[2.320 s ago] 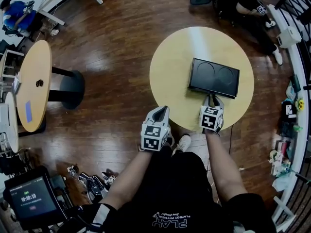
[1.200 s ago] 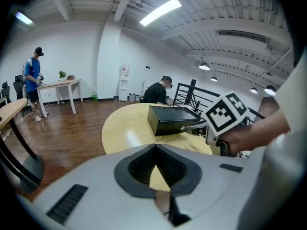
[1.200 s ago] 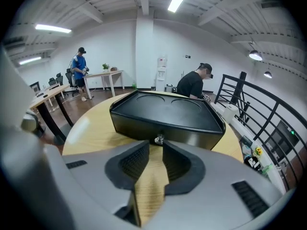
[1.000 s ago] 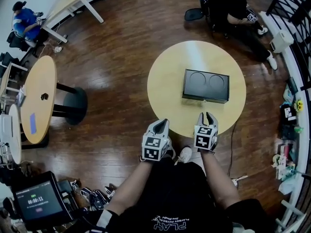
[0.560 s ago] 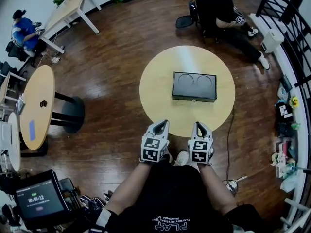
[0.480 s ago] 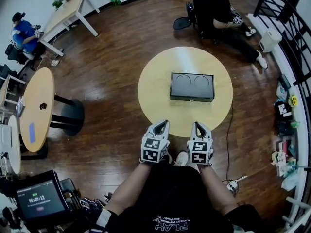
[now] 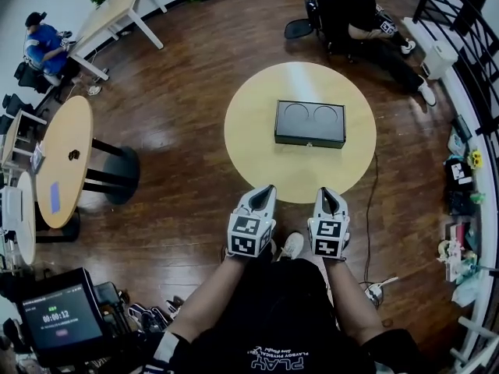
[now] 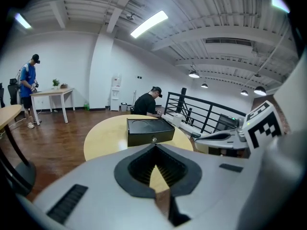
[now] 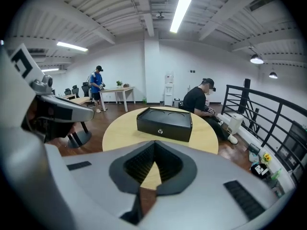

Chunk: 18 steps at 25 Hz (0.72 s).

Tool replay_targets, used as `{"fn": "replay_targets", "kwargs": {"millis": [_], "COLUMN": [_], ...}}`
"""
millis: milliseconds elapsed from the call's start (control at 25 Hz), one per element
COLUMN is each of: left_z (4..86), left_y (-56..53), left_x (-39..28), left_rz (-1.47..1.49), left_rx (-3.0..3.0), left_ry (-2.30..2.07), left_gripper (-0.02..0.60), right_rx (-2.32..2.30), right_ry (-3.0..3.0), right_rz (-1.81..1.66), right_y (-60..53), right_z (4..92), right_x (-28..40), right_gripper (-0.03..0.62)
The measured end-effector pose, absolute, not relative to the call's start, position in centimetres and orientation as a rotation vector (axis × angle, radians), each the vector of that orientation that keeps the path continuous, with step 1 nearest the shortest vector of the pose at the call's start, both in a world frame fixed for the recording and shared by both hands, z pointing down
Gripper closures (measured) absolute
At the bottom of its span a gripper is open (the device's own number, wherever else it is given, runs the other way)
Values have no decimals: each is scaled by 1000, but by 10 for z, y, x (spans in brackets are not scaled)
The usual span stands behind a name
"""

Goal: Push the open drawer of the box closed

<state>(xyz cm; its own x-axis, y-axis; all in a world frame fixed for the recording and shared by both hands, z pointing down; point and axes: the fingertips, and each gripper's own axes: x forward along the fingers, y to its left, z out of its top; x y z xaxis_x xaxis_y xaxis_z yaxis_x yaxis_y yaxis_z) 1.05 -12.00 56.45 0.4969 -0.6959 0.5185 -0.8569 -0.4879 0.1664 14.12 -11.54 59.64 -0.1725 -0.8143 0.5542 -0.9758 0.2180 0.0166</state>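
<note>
On table (image 7: 253, 135): box (image 7: 309, 121), drawer (image 9: 178, 129) shut | knob (image 9: 163, 124) seen from gripper views | left tongs (image 7: 269, 188), right tongs (image 7: 324, 192) closed, empty

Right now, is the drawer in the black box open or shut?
Shut. The drawer sits flush in the black box, with only its small round knob sticking out.

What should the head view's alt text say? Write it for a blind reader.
A black box sits on a round yellow table, no drawer sticking out. The person's left hand-held gripper and right hand-held gripper, both shut, hover by the table's near edge, clear of the box.
</note>
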Motion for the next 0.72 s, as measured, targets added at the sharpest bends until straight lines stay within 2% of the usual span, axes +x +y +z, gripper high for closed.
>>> {"fn": "replay_targets", "kwargs": {"millis": [200, 720], "left_z": [568, 547], "left_y": [-101, -40], "left_x": [-5, -49], "left_rz": [544, 483], "left_rx": [2339, 2425], "left_ry": [-1297, -1269], "left_gripper": [584, 584], "right_rx": [1645, 1715], "right_ry": [-2065, -2052], "right_rz": [353, 352], "right_y": [-100, -25], "right_z": [583, 558], "right_x": [122, 82], "right_gripper": [589, 589]}}
